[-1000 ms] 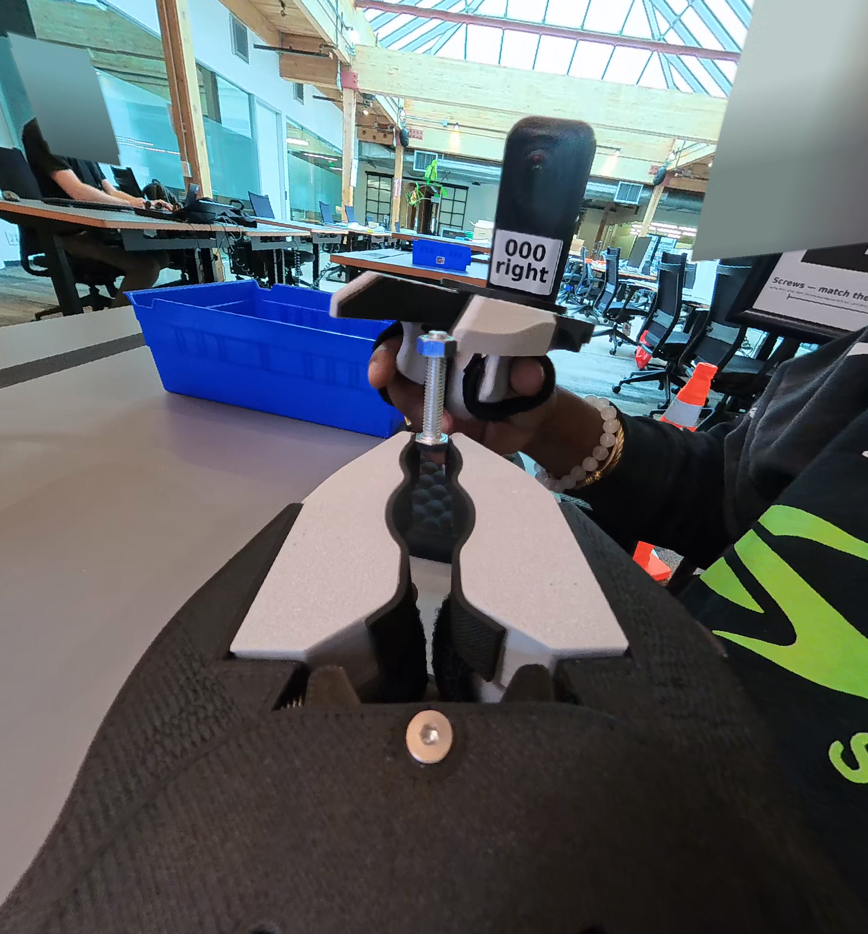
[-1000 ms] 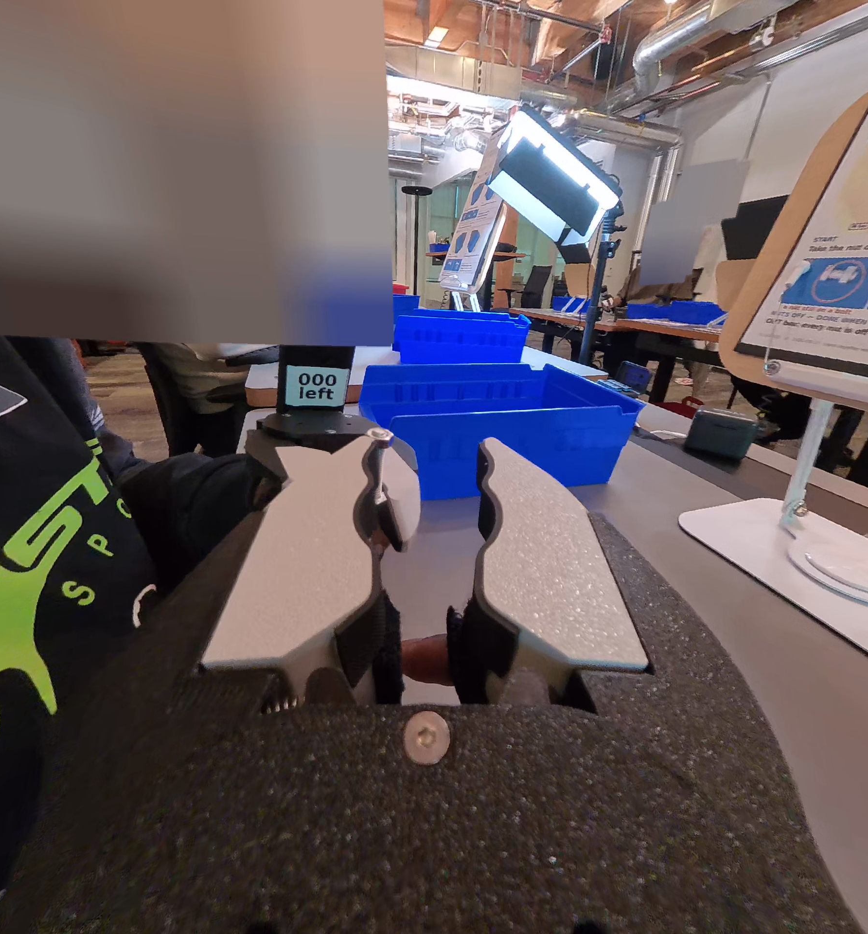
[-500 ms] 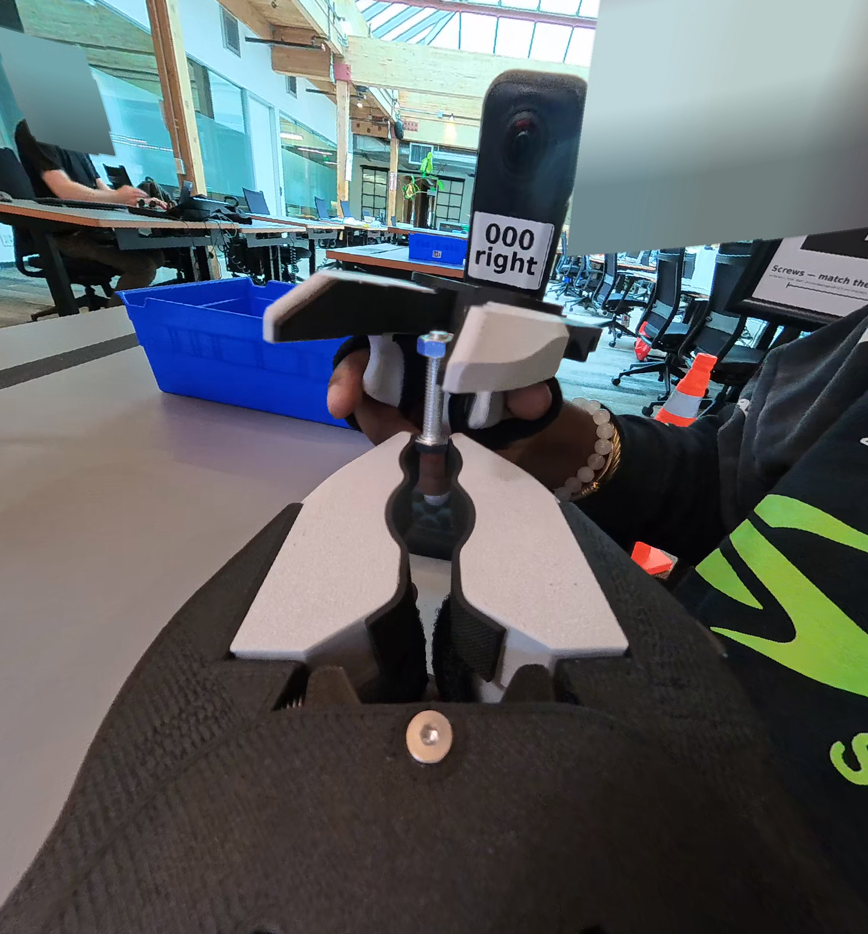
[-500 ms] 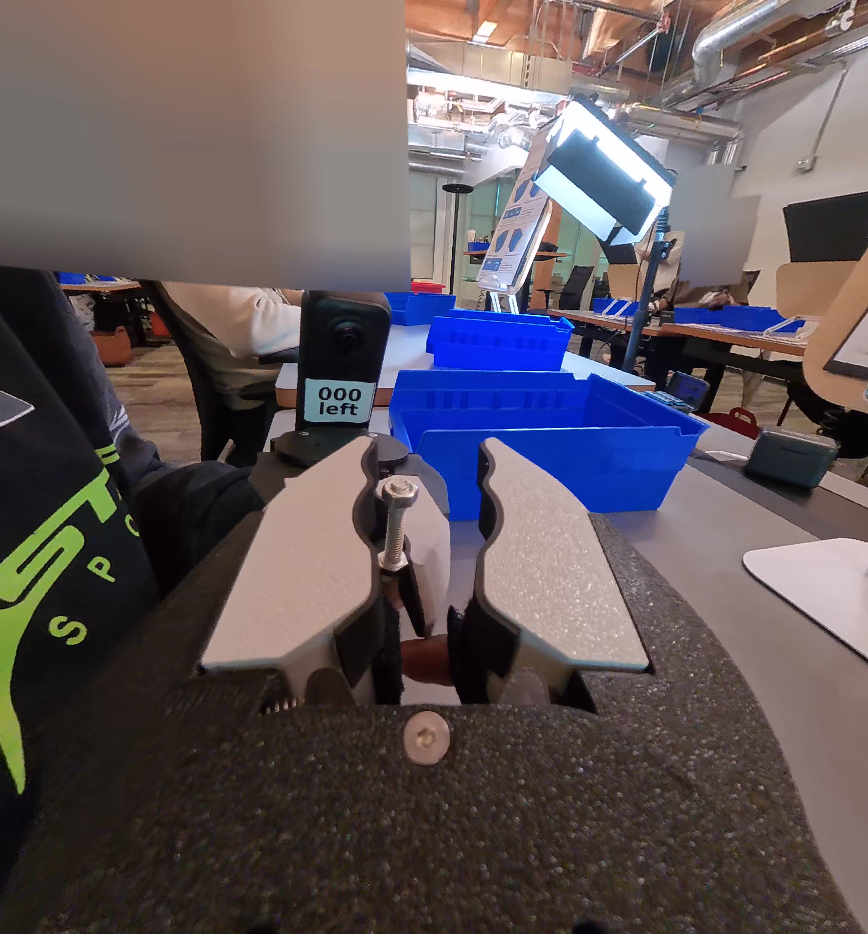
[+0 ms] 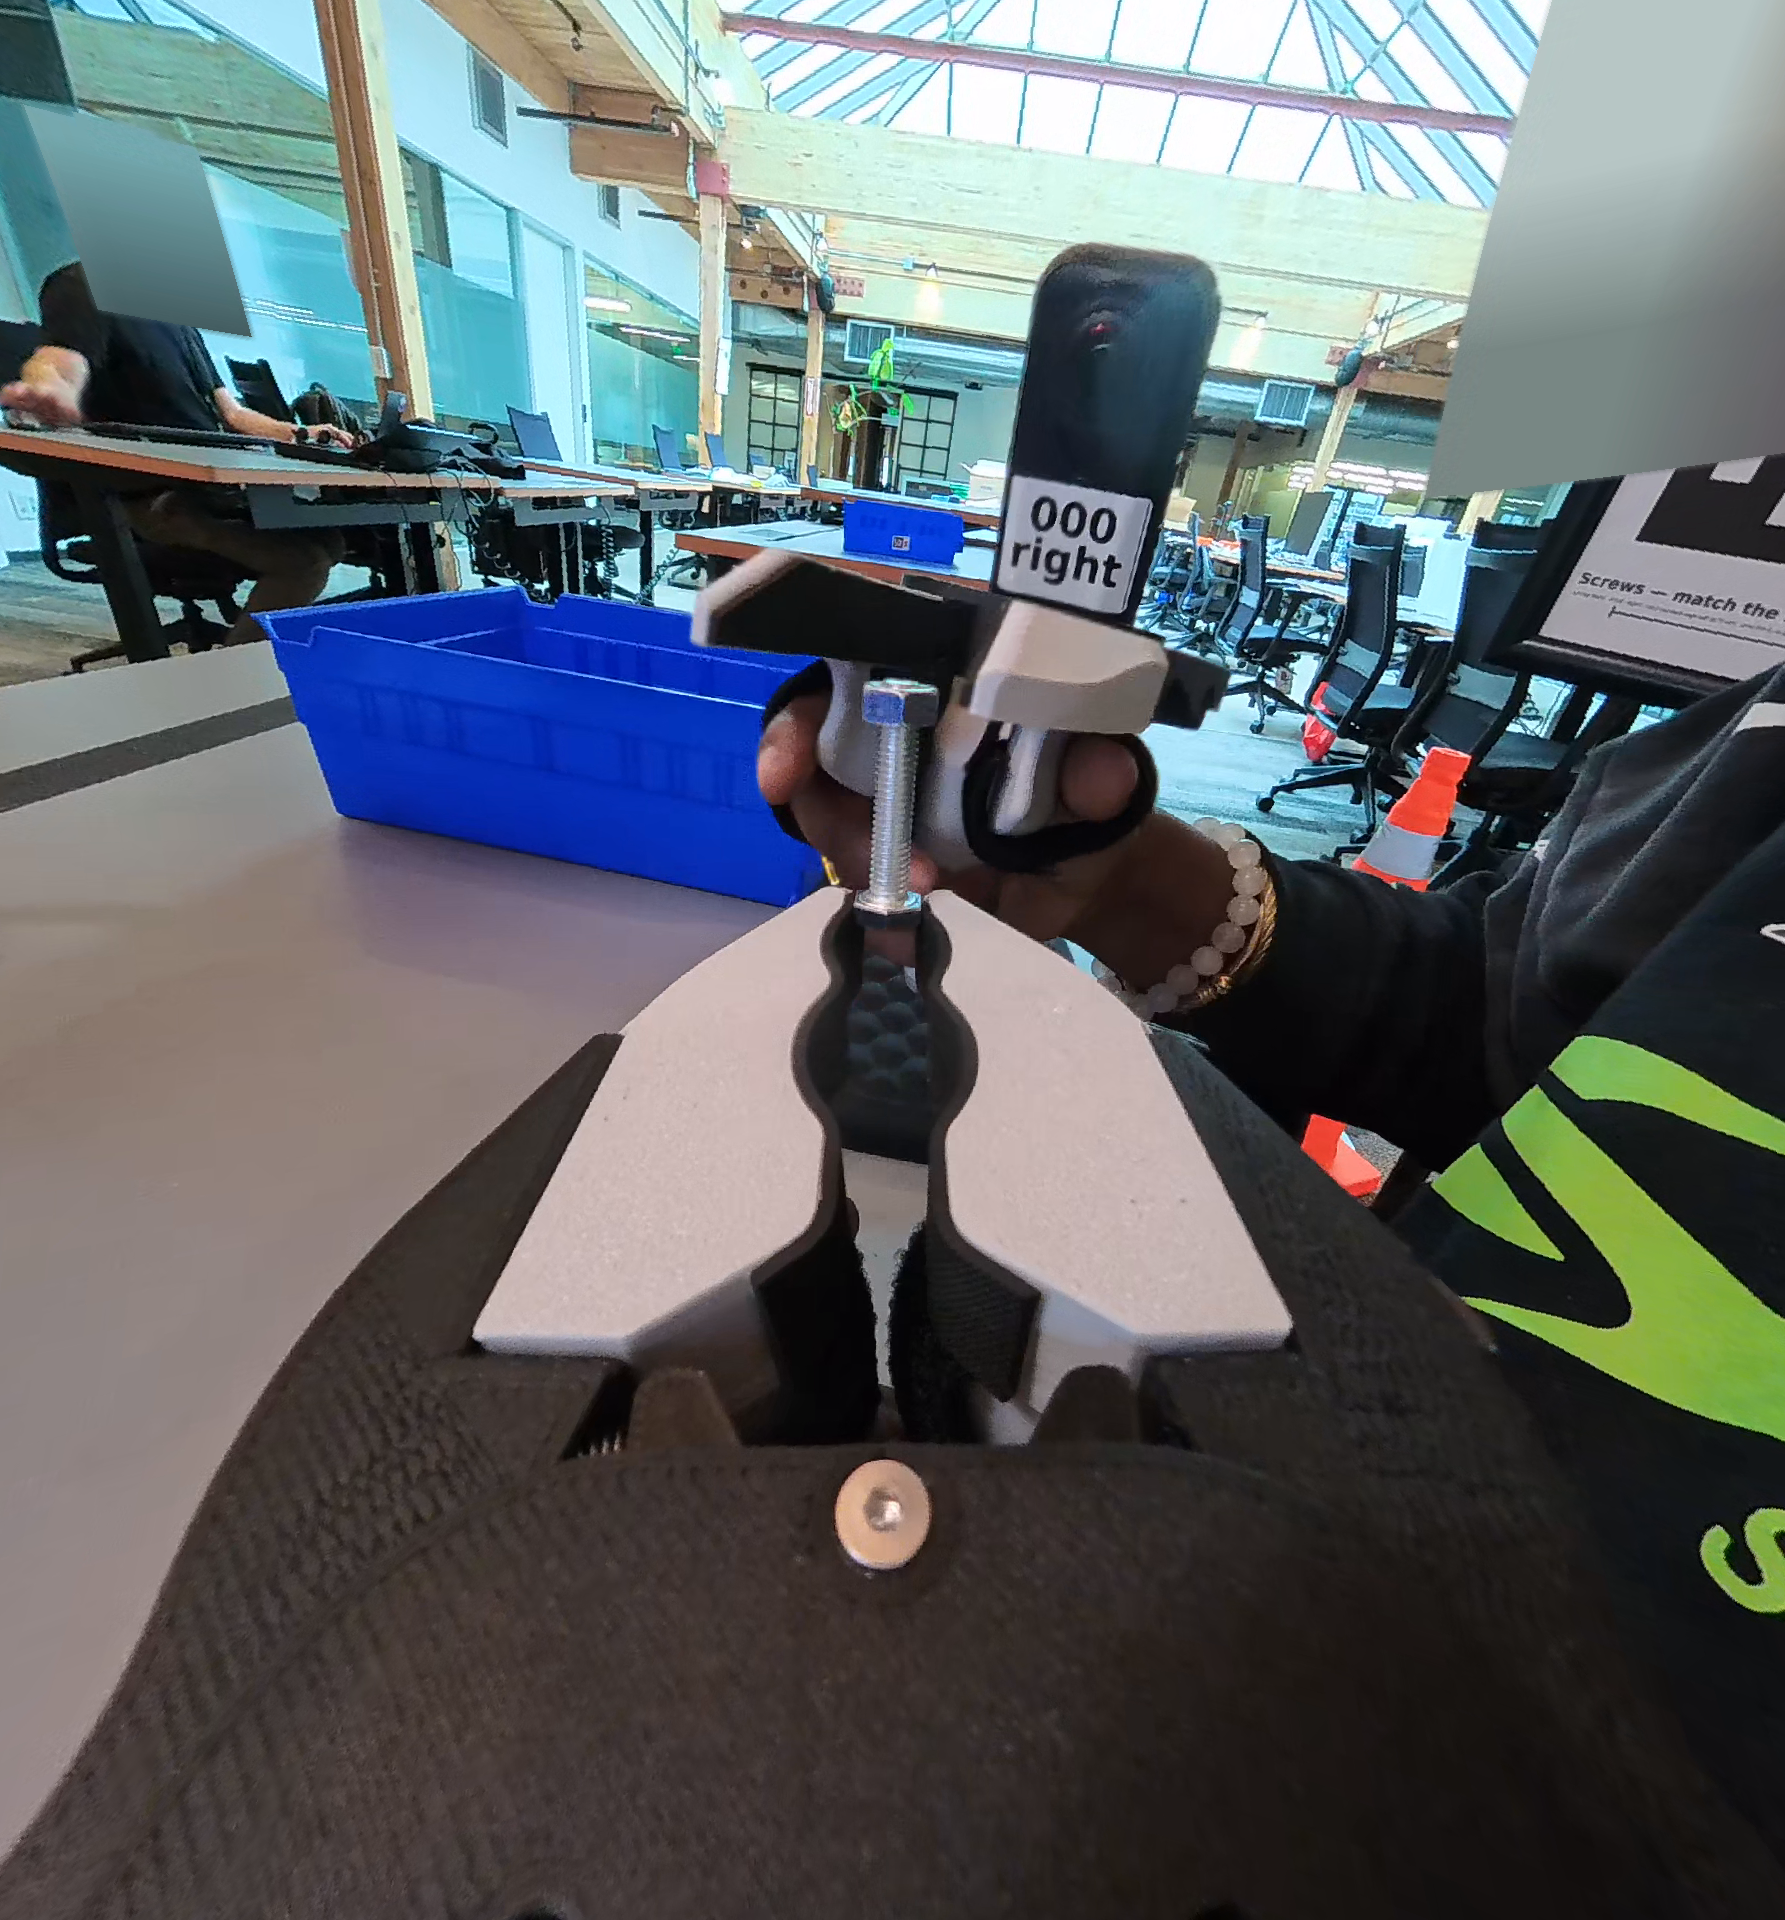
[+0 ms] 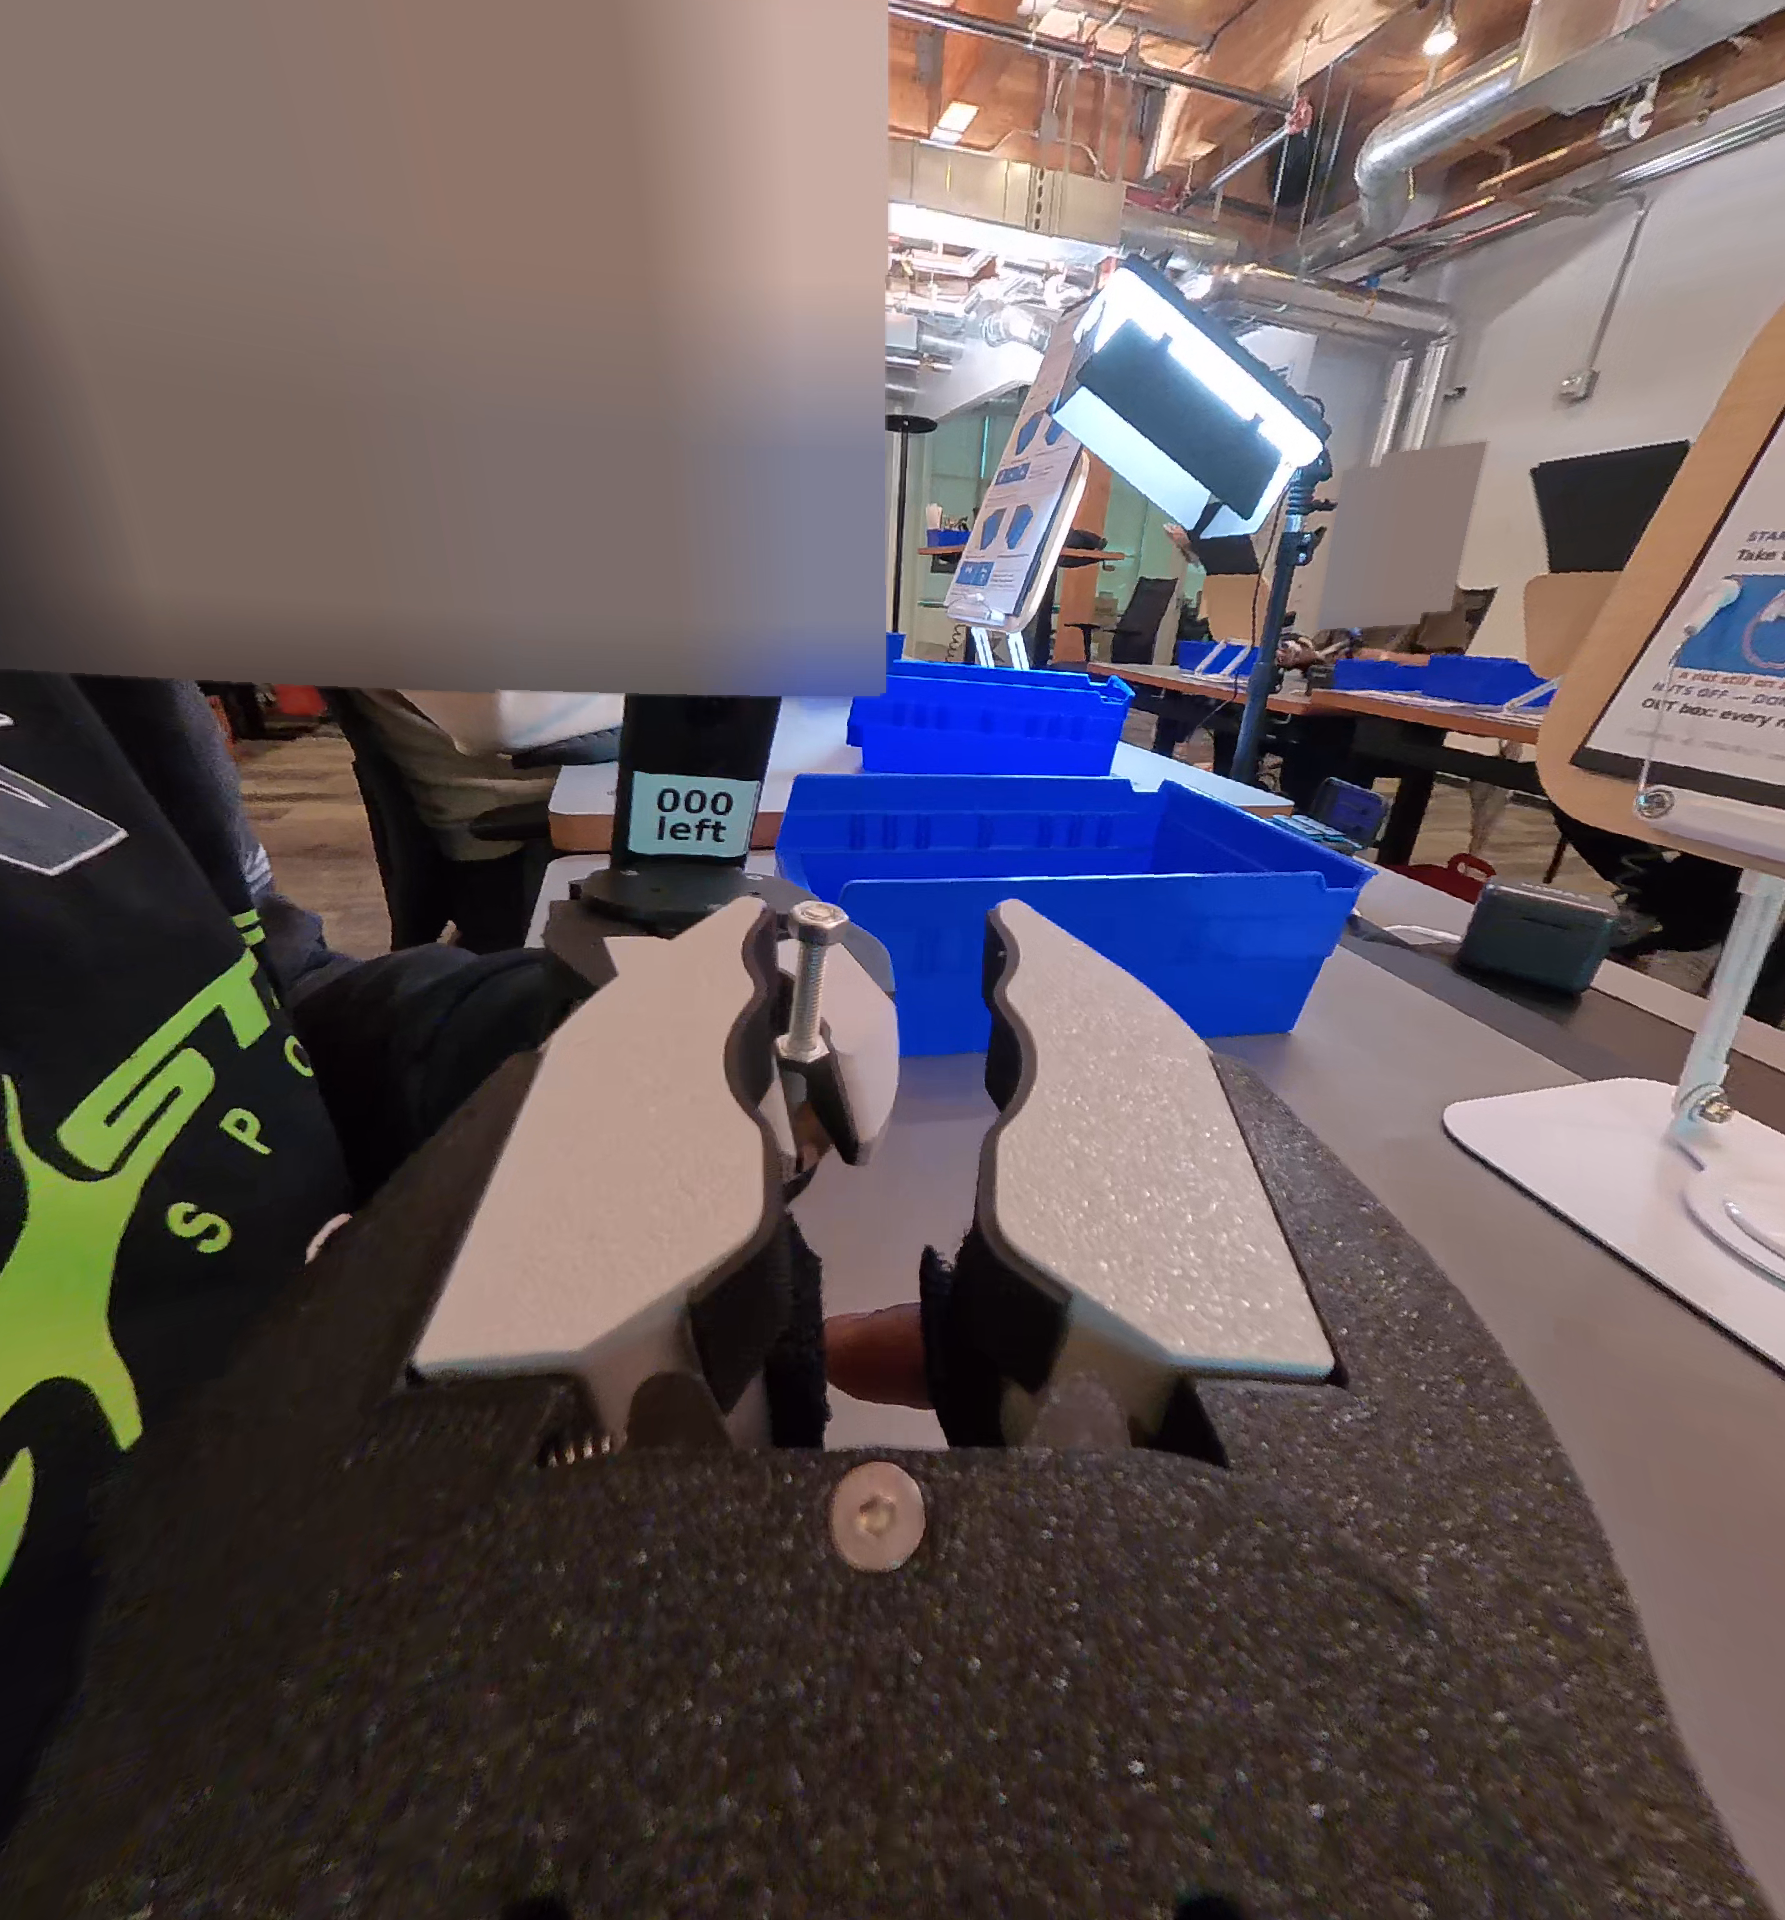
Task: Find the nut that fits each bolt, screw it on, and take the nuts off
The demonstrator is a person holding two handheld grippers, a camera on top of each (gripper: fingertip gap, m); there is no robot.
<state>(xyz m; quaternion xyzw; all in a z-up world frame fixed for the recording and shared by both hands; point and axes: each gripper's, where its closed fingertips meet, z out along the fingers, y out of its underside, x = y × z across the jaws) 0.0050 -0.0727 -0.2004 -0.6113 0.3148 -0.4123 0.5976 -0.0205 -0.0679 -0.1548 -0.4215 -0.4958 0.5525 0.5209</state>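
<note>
1. Bolt: lower end hidden between the left gripper fingertips; can't tell how far it goes in.
2. Nut: only its top edge shows at the tips.
3. Right wrist view: bolt partly covered by the right gripper left finger.
4. Blue bin: contents not visible; right end hidden behind the hand.
5. Blue bin: inside can't be seen.
6. Sign stand: cut off at the right edge.
7. Person's sleeve: cut by the right edge.
</note>
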